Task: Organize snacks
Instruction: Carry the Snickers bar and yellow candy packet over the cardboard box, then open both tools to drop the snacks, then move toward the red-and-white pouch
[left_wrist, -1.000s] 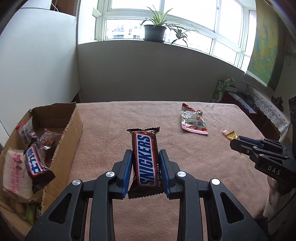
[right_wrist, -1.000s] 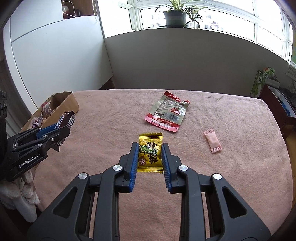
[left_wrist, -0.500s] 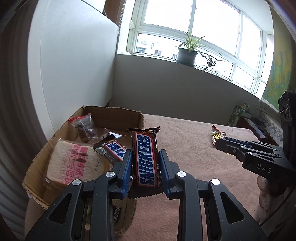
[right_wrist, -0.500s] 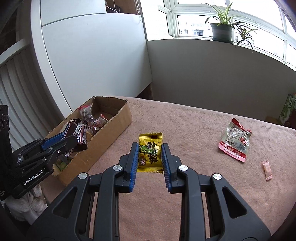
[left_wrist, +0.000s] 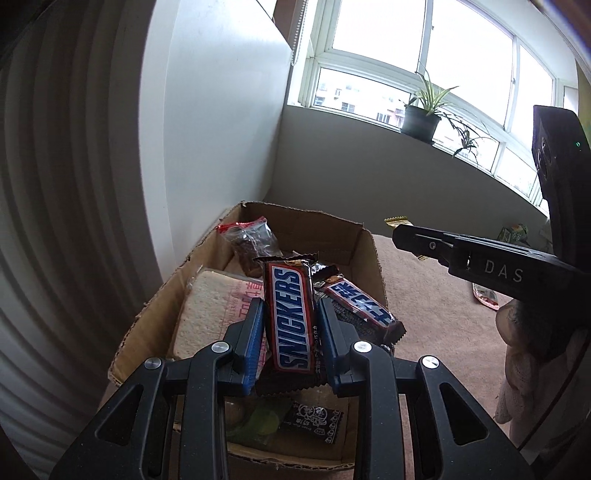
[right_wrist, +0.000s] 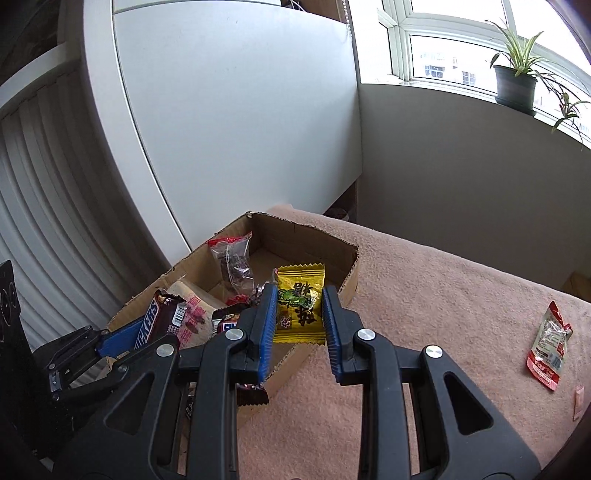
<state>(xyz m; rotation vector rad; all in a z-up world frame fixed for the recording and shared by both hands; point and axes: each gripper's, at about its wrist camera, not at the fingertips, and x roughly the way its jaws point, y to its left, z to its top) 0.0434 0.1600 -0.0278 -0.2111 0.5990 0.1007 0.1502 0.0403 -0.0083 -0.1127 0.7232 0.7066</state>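
While both hover over the cardboard box (left_wrist: 373, 254), left gripper (left_wrist: 290, 332) jaws clamp the Snickers bar (left_wrist: 291, 317) (right gripper (right_wrist: 299, 314): yellow candy packet (right_wrist: 300, 302)).

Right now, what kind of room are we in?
Probably a room in a home: a potted plant sits on the sill of a wide window, and a cardboard box of snacks rests on a surface draped with a pink cloth.

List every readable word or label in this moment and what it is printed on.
"SNICKERS": Snickers bar clamped in the left gripper.
"DAS": side of the right gripper.
Chinese print on the yellow candy packet, bread bag and second chocolate bar: not legible to me.
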